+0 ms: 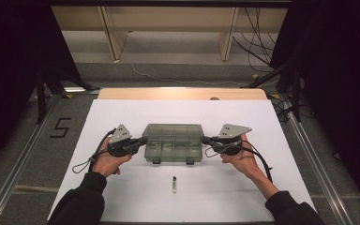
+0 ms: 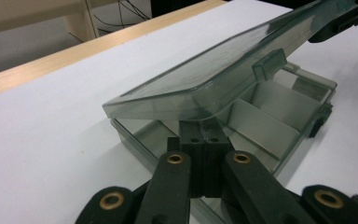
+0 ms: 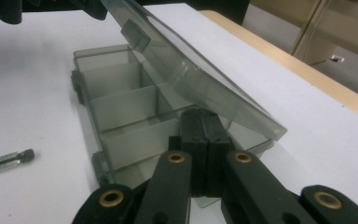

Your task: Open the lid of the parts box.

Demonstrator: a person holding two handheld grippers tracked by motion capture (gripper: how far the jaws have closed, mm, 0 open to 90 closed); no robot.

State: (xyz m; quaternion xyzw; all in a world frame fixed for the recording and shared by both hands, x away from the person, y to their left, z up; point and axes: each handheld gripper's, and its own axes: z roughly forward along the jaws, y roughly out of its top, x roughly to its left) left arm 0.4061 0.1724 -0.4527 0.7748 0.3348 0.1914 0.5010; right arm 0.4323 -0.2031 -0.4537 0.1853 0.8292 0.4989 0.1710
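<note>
lifting the lid off the box goes best with both tools, left and right, pinched together under its ends, rising evenly.

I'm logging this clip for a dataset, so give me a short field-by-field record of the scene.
surface: white table
box: smoky clear box, centre of table
lid: lid part raised, tilted over the base
compartments: dividers visible, the ones in view look empty
left gripper: left gripper at box's left end, jaws closed
right gripper: right gripper at box's right end, jaws closed
loose item: small vial lying near the front edge, apart from the box
</note>
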